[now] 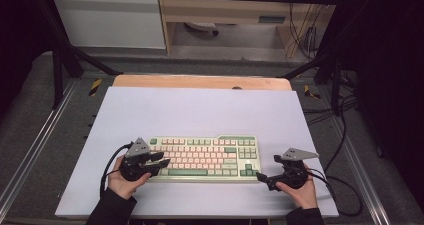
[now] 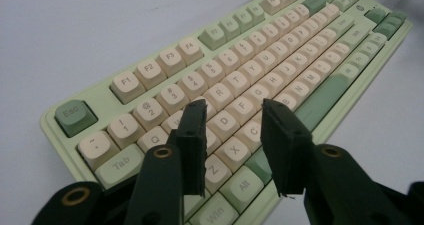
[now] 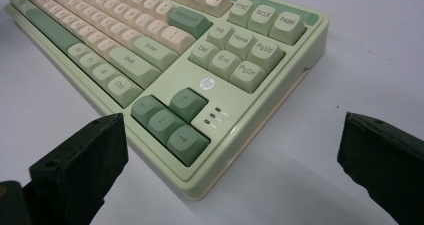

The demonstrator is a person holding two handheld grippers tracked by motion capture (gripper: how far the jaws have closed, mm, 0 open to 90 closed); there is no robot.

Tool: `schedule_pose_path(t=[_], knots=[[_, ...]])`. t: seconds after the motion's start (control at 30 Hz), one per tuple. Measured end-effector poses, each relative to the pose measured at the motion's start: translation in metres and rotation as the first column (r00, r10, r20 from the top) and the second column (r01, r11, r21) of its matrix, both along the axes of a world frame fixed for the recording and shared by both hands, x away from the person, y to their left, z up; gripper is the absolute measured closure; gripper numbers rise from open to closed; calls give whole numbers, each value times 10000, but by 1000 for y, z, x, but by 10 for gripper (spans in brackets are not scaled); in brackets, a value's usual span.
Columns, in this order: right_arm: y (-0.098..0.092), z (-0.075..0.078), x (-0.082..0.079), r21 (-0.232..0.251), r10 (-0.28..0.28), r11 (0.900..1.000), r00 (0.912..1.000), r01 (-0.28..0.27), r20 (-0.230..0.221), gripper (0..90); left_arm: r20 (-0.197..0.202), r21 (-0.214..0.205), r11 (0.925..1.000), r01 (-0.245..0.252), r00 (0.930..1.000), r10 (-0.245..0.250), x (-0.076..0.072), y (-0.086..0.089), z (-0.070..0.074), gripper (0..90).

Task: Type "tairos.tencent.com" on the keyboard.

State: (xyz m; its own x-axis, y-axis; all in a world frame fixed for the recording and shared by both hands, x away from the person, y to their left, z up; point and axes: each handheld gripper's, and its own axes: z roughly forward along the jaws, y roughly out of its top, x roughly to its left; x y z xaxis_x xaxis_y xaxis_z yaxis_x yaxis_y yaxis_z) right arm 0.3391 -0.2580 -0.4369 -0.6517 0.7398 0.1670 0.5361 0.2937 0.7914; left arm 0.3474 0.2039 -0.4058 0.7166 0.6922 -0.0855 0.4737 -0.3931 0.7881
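White counter [image 1: 200, 110], green keyboard [image 1: 205, 157] near centre: left claw [image 1: 161, 163] half-narrowed, unclenched over the left keys; right claw [image 1: 262, 177] wide, released. Next, probably a keypress.

My two grippers, left [image 1: 161, 160] and right [image 1: 262, 177], are matte black, each topped by a grey three-cornered plate. Black cables trail behind them. My sleeves [image 1: 111, 207] are dark; brass-ringed holes dot the left gripper's arms.

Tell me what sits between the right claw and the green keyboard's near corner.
Nothing: in the right gripper view, bare white tabletop separates the open right claw from the pale green keyboard with cream keys.
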Motion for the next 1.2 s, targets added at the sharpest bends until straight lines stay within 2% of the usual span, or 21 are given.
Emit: schedule_pose_path(t=[0.23, 0.63, 0.9, 1.2], knots=[[0, -1, 0, -57, 41, 10000, 10000, -42, -66, 4, 95, -67, 10000, 15, 10000, -14, 4, -11, 2, 745], [1, -1, 0, -26, 73, 10000, 9999, -73, -138, 4, -32, 51, 9999, 107, 9999, -106, 13, -32, -2, 885], [1, -1, 0, -43, 94, 9999, 9999, -95, -116, 4, -85, 36, 10000, 75, 9999, -75, 20, -44, -6, 900], [1, -1, 0, -57, 93, 9999, 9999, -94, -111, 4, -59, 289, 9995, -154, 9999, 156, 29, -51, -13, 900]])
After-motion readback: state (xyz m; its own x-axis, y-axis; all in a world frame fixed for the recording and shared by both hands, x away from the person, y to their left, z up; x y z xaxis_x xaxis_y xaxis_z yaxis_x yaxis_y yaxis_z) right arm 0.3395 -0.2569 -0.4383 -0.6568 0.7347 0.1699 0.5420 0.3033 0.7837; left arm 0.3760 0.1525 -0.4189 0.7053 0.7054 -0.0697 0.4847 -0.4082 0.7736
